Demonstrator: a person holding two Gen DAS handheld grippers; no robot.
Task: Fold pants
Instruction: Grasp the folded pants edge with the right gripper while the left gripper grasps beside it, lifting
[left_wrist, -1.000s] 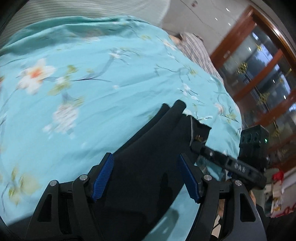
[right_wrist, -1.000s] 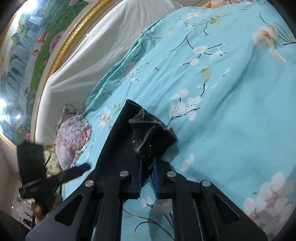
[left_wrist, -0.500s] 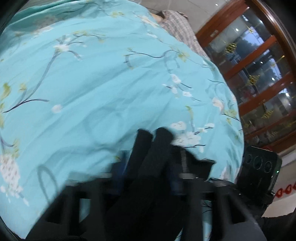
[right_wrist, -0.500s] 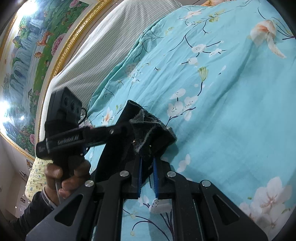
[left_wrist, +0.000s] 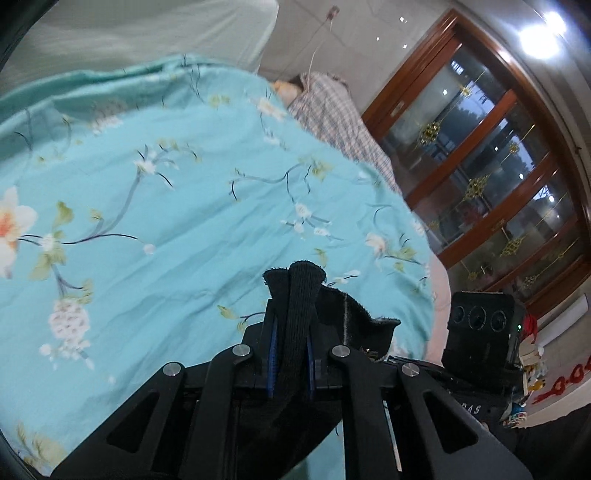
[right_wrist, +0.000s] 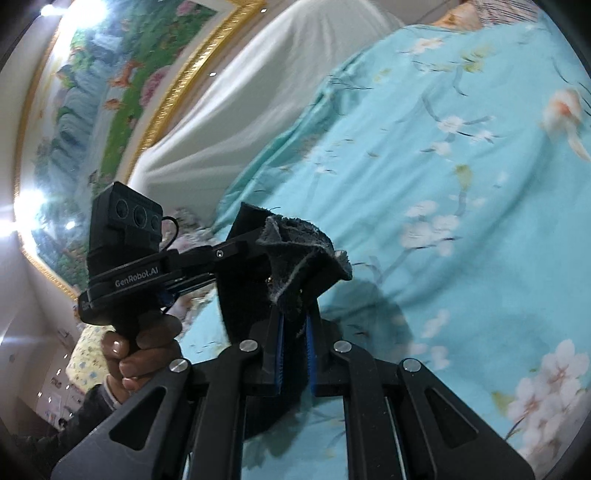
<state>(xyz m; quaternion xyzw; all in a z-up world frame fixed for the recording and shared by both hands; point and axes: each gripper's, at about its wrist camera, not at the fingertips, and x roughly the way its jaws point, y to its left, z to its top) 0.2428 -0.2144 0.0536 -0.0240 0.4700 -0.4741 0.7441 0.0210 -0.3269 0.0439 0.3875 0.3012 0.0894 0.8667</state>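
Note:
The black pants (left_wrist: 299, 295) are held up off the bed by both grippers. My left gripper (left_wrist: 290, 332) is shut on a bunched ribbed edge of the pants, which sticks up between the blue pads. My right gripper (right_wrist: 295, 325) is shut on another bunched edge of the pants (right_wrist: 295, 240), its grey inner side showing. In the right wrist view the left gripper (right_wrist: 221, 254) reaches into the same cloth from the left, close beside mine. The rest of the pants hangs below, mostly hidden by the gripper frames.
A teal floral bedspread (left_wrist: 166, 221) covers the bed under both grippers. A plaid cloth (left_wrist: 332, 107) lies at the bed's far edge by wooden glass doors (left_wrist: 480, 166). A white headboard (right_wrist: 240, 110) and framed painting (right_wrist: 92, 92) stand behind. Floral pillows (right_wrist: 184, 221) lie far left.
My left gripper has closed on the pants' edge after being open around the cloth, and has come right up beside the right gripper. Both have lifted the pants higher off the bed.

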